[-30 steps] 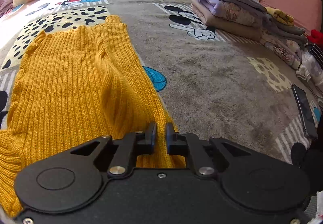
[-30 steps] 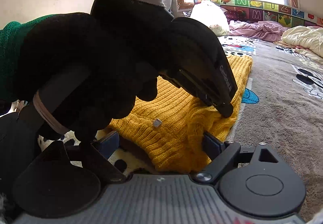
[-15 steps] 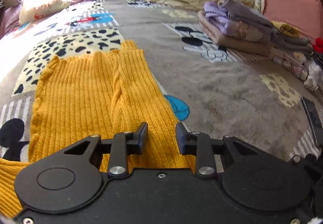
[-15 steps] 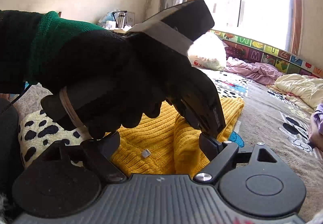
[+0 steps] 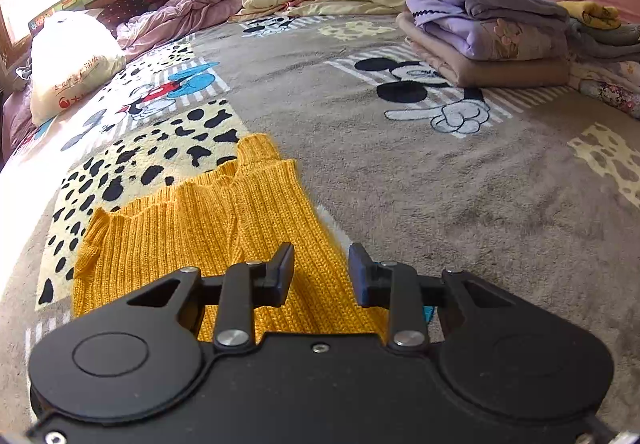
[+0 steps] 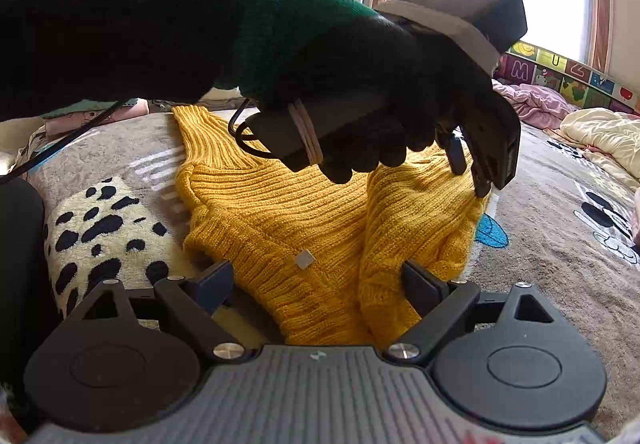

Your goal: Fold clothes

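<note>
1. Yellow sweater [image 6: 320, 220] lies partly folded on the cartoon-print blanket [image 6: 552, 268].
2. Right gripper [image 6: 316, 280]: fingers spread wide, sweater hem between them.
3. Gloved left hand [image 6: 372, 100] holds the left gripper [image 6: 474, 168] over the sweater's far edge, fingers parted.

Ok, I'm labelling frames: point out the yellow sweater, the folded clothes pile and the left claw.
yellow sweater [image 5: 192, 228], left wrist view, ribbed body.
folded clothes pile [image 5: 492, 40], left wrist view, purple top layer.
left claw [image 5: 320, 272], left wrist view, between fingertips.
</note>
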### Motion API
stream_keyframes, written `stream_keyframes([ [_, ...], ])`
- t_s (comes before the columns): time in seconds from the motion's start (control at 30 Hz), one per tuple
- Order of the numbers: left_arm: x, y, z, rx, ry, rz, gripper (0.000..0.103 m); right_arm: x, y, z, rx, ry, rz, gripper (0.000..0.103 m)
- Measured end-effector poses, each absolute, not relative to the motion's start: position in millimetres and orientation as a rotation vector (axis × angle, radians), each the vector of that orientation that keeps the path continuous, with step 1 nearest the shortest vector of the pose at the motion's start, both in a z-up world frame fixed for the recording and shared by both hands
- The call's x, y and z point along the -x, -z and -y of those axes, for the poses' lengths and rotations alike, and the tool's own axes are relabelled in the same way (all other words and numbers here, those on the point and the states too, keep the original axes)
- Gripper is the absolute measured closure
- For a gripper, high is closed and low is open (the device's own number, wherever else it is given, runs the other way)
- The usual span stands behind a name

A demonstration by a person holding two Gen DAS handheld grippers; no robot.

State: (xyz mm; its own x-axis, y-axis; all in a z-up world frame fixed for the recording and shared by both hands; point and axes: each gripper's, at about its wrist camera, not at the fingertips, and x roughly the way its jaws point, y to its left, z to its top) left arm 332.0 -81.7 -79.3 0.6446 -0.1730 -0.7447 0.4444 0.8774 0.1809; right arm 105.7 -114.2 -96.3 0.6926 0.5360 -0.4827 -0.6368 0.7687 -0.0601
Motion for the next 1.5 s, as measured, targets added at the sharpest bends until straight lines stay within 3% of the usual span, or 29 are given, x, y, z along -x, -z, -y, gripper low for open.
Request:
stream_keyframes([
  [0.17,-345.1,67.2,89.5,-0.354,0.341,-0.834,0.065,-109.4,95.3,118.1,0.204,-0.674,-0.474,0.012],
  [0.3,-361.0,50.3,83.3,-0.228,0.328,-0.716,0.066,-108.2,95.0,121.6,0.178,-0.679,-0.480,0.012],
  [0.43,-388.1,92.0,97.4,-0.344,0.289,-0.825,0.065,-110.1,96.3,122.9,0.174,-0.680,-0.485,0.011],
  [0.53,-384.7,72.9,100.1,-0.343,0.319,-0.822,0.063,-113.2,97.6,124.8,0.164,-0.673,-0.498,0.011],
  [0.77,-293.2,20.7,3.5,0.013,0.232,-0.632,0.063,-108.7,97.2,134.3,0.105,-0.614,-0.497,0.014],
  [1.03,-168.2,48.8,-129.4,0.436,-0.071,-0.564,0.063,-63.7,84.4,138.1,0.165,-0.571,-0.407,0.015],
  [1.1,-145.7,62.9,-154.3,0.563,-0.148,-0.550,0.062,-52.8,82.7,132.8,0.206,-0.578,-0.381,0.019],
  [1.17,-132.2,75.2,-171.2,0.639,-0.194,-0.550,0.062,-44.1,80.9,121.9,0.255,-0.601,-0.356,0.027],
  [1.33,-123.0,86.8,-207.1,0.781,-0.224,-0.543,0.062,-26.6,78.4,83.1,0.355,-0.654,-0.358,0.036],
  [1.5,-130.3,94.8,-242.9,0.839,-0.248,-0.522,0.062,-14.4,84.2,49.3,0.420,-0.713,-0.393,0.036],
])
